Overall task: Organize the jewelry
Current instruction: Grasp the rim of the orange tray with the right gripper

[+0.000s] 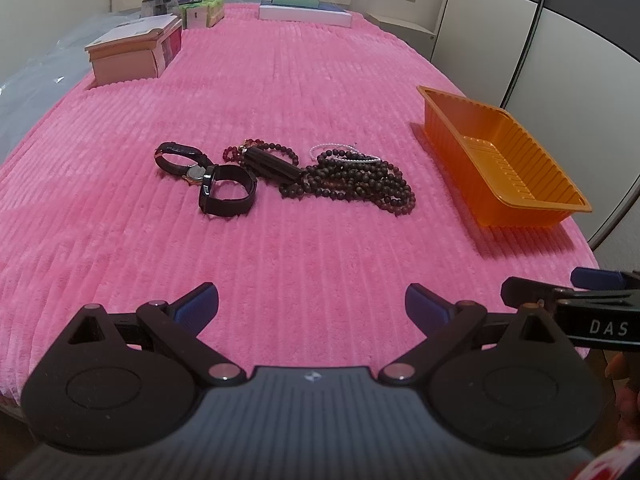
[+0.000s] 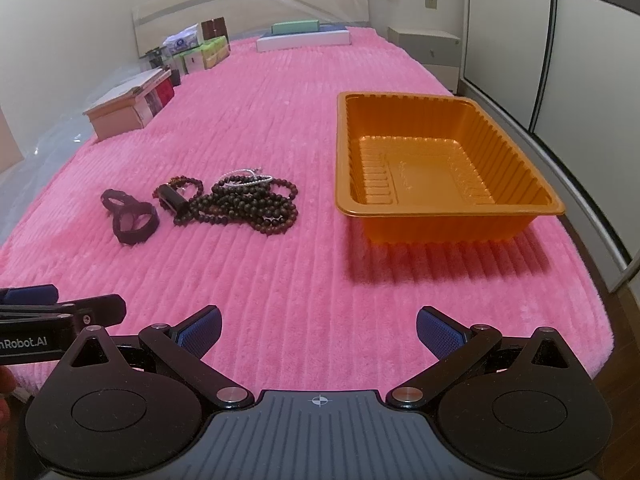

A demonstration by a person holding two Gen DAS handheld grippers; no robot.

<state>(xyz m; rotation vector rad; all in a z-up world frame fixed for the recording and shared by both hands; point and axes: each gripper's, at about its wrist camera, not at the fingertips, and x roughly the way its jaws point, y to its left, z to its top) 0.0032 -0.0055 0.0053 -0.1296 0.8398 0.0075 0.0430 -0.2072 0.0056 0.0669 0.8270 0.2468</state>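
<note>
A pile of jewelry lies mid-bed on the pink blanket: two dark watches [image 1: 224,188] [image 2: 130,216], a heap of dark wooden bead strands [image 1: 360,186] [image 2: 248,208] with a dark tassel [image 1: 276,168], a red bead bracelet [image 1: 234,152] and a thin pale bead chain [image 1: 340,152] [image 2: 248,178]. An empty orange plastic tray [image 1: 520,192] [image 2: 420,208] stands to the right of the pile. My left gripper [image 1: 312,306] hovers open near the bed's front edge, well short of the jewelry. My right gripper [image 2: 318,330] is open too, in front of the tray.
Along the far left side of the pink blanket [image 1: 300,92] stand a pink cardboard box [image 1: 132,54] [image 2: 128,110] and several small boxes [image 1: 200,10]. Flat boxes [image 1: 304,12] [image 2: 304,38] lie at the head end. A wardrobe [image 2: 560,60] stands to the right.
</note>
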